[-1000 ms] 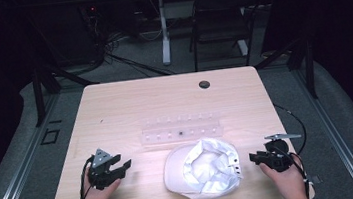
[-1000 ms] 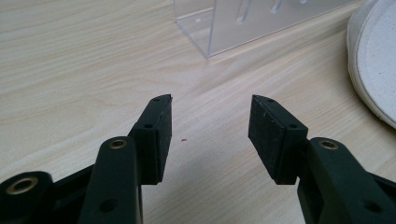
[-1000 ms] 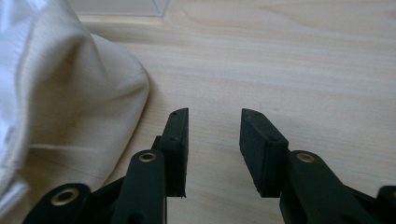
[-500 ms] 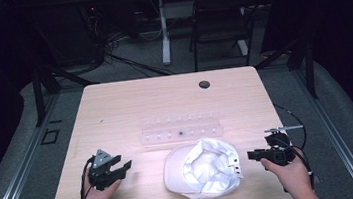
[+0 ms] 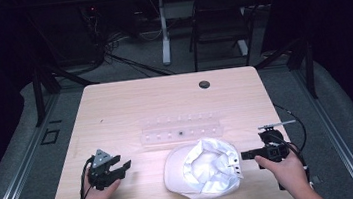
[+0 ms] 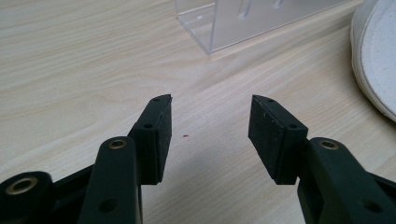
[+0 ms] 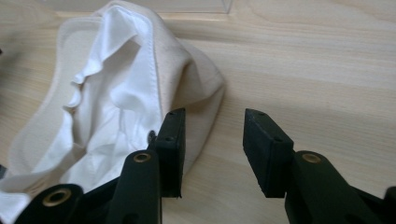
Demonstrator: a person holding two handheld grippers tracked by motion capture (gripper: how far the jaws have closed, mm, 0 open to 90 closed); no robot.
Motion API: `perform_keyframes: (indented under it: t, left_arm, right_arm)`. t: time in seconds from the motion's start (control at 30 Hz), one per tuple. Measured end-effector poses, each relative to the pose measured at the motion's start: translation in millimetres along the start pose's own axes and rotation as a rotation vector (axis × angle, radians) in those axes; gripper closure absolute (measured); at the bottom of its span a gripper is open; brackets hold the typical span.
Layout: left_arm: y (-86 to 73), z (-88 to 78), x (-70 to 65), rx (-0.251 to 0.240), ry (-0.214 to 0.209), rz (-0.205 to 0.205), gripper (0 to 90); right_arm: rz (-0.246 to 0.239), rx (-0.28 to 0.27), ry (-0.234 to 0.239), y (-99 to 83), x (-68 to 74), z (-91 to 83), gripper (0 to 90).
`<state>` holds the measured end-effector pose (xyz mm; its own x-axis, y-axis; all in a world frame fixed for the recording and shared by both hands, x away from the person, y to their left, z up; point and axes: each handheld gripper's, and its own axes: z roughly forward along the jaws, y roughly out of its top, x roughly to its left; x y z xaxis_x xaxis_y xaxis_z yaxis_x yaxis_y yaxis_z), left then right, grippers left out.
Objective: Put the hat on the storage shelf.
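Now: white cap (image 5: 203, 168) lies upside down at table's (image 5: 130, 105) near edge, between both grippers.
Brim points left w/ slight slant, long axis roughly left-right. Right gripper (image 5: 247, 155) jaws just been opening, nothing between them, just beside cap's back. Left gripper (image 5: 124, 167) open, empty.

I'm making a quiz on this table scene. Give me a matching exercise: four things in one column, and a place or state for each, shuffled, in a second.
Things:
1. white cap
2. clear plastic rack
3. left claw
4. round dark hole

Places or states:
A. near the table's far edge
B. open, nothing between its jaws
C. lying upside down, lining showing
D. just beyond the cap, mid-table

Pairs: 1-C, 2-D, 3-B, 4-A
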<state>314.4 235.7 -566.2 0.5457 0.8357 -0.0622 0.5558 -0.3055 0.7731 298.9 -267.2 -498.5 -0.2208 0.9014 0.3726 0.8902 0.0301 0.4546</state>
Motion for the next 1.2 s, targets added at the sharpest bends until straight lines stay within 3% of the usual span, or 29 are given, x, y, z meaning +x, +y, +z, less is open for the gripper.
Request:
perform_keyframes:
  t: [0.2,0.27,0.43,0.57,1.1,1.17,1.2]
  left_arm:
    - [-0.3,0.0,-0.9,-0.002,-0.004,0.000,49.5]
    - [-0.2,0.0,-1.2,0.000,-0.008,0.004,49.4]
    - [0.0,0.9,-1.1,0.005,-0.010,0.009,49.5]
    - [0.0,0.9,-2.1,0.004,-0.015,0.001,49.6]
    - [0.6,1.0,-4.3,0.007,-0.019,0.017,49.5]
    - [0.7,0.7,-3.9,0.005,-0.018,0.020,49.6]
    - [0.6,0.6,-3.7,0.004,-0.017,0.019,49.5]
  right_arm:
    - [0.022,0.015,0.034,3.1,3.2,-2.4,59.1]
    - [0.041,0.047,0.051,3.0,2.9,-2.9,57.9]
    - [0.079,0.047,0.091,4.1,3.2,-6.2,56.6]
    - [0.080,0.066,0.102,4.0,4.9,-6.5,54.8]
    - [0.092,0.186,0.180,-2.7,14.6,13.8,53.0]
    - [0.125,0.168,0.190,-4.3,17.5,17.3,53.0]
    - [0.113,0.185,0.202,-4.0,16.6,17.7,53.0]
